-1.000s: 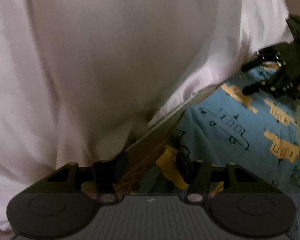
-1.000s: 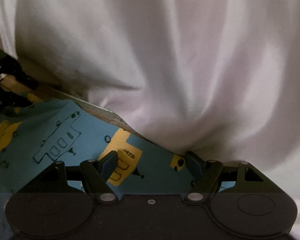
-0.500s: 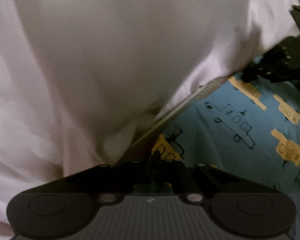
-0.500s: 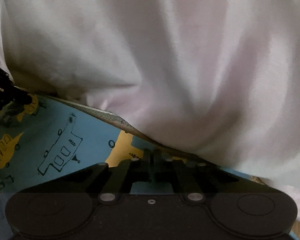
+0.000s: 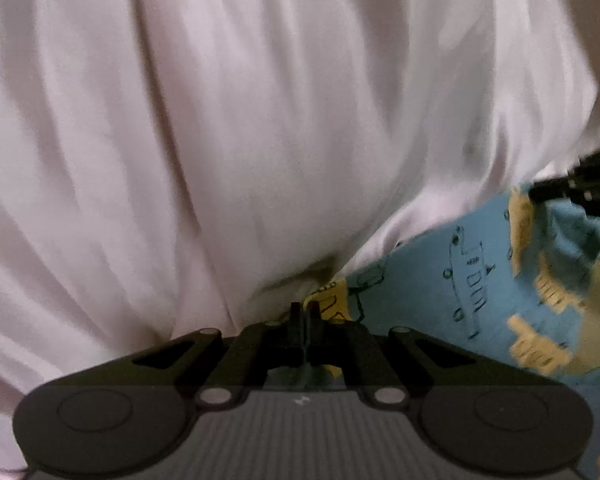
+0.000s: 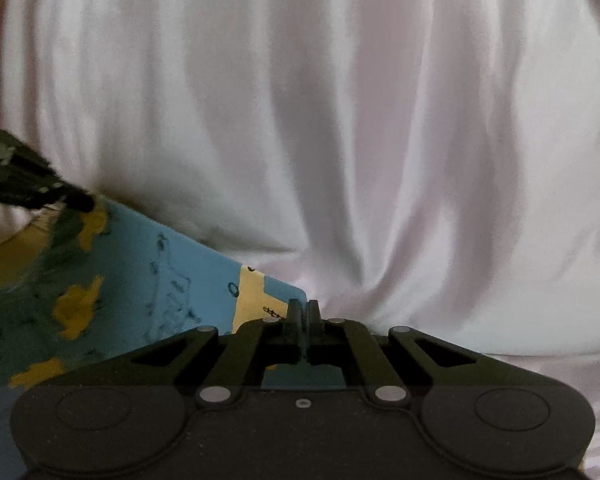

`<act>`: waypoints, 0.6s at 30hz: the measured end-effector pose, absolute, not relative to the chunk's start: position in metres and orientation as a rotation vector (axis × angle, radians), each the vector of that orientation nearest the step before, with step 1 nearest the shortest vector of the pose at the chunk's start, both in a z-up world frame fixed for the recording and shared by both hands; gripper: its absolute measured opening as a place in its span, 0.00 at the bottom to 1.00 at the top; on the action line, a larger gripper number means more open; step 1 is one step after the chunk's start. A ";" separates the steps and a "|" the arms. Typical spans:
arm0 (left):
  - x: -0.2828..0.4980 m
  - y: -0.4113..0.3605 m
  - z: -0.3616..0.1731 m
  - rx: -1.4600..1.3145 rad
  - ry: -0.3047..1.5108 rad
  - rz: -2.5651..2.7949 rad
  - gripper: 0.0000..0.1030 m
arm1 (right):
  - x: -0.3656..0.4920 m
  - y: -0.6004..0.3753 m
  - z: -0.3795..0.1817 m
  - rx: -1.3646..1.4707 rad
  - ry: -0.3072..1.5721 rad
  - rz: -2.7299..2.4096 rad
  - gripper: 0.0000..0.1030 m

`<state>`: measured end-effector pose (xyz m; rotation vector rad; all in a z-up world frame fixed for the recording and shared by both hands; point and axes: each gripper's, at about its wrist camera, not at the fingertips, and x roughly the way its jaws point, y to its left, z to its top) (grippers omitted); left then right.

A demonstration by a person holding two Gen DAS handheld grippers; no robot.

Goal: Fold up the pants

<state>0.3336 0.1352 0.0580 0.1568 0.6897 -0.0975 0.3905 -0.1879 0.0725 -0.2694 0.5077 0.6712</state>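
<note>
The pants are light blue with yellow vehicle prints and dark line drawings. They also show in the right wrist view. My left gripper is shut on one edge of the pants. My right gripper is shut on another edge, near a corner. The fabric hangs stretched between them. Each gripper shows as a dark blur at the edge of the other's view: the right gripper in the left wrist view, the left gripper in the right wrist view.
A white sheet with long soft folds fills most of both views behind the pants; it shows in the right wrist view too. A strip of yellowish surface shows at the far left.
Both grippers went from open to shut on the pants' edge. Both then rose with the fabric, and the wooden edge under the sheet dropped out of sight.
</note>
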 end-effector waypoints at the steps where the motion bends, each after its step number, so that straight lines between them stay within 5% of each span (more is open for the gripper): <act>1: 0.325 0.136 0.065 0.148 0.672 -0.100 0.01 | 0.378 -0.192 0.079 -0.279 0.486 0.678 0.00; 18: 0.154 0.096 0.085 0.276 0.618 -0.207 0.01 | 0.148 -0.210 0.059 -0.418 0.433 0.641 0.00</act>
